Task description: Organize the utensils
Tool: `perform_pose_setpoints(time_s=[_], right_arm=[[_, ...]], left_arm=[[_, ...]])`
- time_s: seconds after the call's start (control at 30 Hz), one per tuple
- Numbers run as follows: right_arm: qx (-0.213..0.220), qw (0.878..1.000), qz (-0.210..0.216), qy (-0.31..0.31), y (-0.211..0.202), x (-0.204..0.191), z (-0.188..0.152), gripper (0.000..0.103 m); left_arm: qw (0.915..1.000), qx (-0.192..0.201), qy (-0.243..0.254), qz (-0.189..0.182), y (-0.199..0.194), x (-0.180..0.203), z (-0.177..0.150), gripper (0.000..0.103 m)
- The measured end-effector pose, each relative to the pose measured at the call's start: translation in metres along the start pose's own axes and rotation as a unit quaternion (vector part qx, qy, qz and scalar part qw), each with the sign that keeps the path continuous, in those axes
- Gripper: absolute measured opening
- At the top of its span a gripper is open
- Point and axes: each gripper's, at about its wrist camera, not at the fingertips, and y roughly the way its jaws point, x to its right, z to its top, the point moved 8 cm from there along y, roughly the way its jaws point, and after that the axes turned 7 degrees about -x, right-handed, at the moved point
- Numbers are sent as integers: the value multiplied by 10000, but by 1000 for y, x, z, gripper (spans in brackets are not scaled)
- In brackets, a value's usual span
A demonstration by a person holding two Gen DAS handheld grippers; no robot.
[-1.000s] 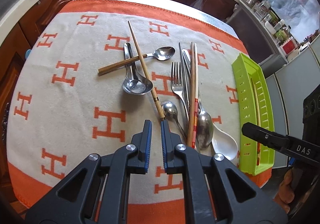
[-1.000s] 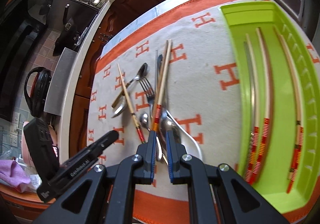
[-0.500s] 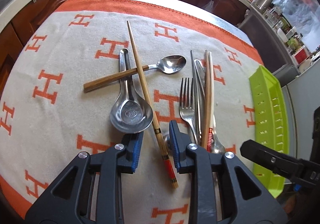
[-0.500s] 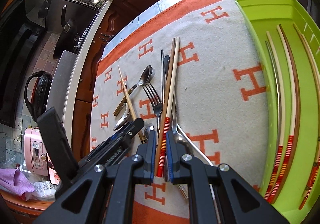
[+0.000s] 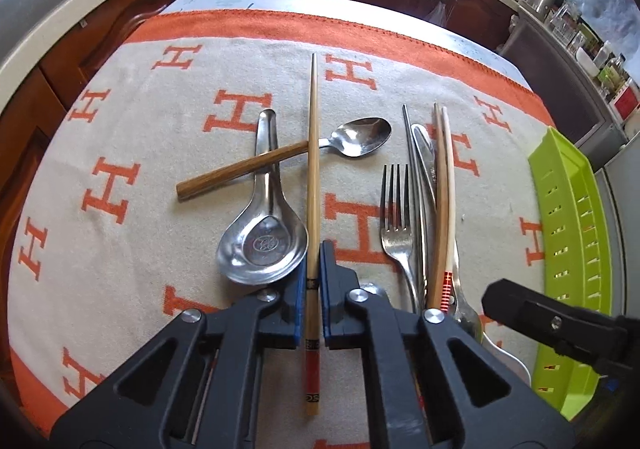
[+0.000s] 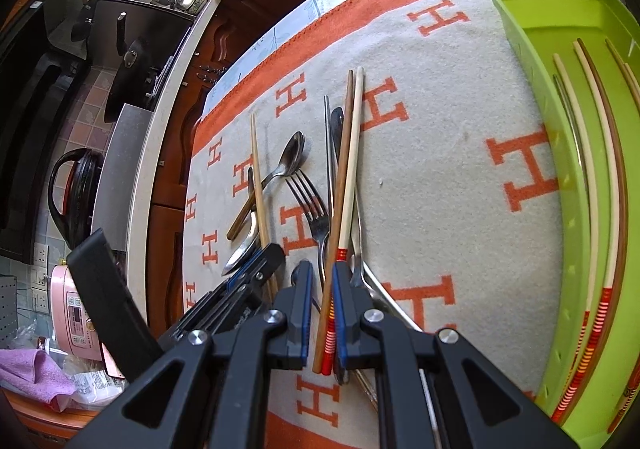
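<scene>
My left gripper [image 5: 314, 261] is shut on a single wooden chopstick [image 5: 313, 153] near its red end; the stick lies across a wood-handled spoon [image 5: 360, 137] beside a metal soup spoon [image 5: 264, 245]. In the right wrist view the left gripper [image 6: 260, 261] shows at lower left. My right gripper [image 6: 323, 269] stands narrowly open, with the red-striped ends of a chopstick pair [image 6: 346, 177] between its jaws and a slim gap at the left pad. That pair [image 5: 444, 189] rests on a fork [image 5: 396, 209] and other metal cutlery. The right gripper [image 5: 520, 301] shows at the lower right of the left wrist view.
A lime-green tray [image 6: 516, 21] on the right holds several chopsticks [image 6: 600, 169]. Everything lies on a cream and orange H-patterned cloth [image 5: 120, 189] over a table. Dark cabinets and a counter edge [image 6: 172, 89] run behind and to the left.
The left gripper came down, spread around the single chopstick, then shut on it, and the stick now lies straight ahead. The right gripper moved forward over the pair's red ends.
</scene>
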Motion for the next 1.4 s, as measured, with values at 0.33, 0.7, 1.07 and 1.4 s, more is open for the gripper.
perform_pose_setpoints(time_s=[0.33,0.7,1.07,1.4], right_arm=[[-92,9995,-288,49,20,2,9,10],[-149,9980,-610,-22,37,-2,6,11],[-54,9987,-508,-47,28,-1,0,6],[-125,9980,-605,-96,26,1,-3,7]], left_arm=[[9994,74,84,-329,-39,-9,-18,4],[9982,91,31,-595,-57,-19,-29,4],[9975,84,22,-705,-60,-21,-30,4],[9970,36,96,-764,-60,-16,-31,4]])
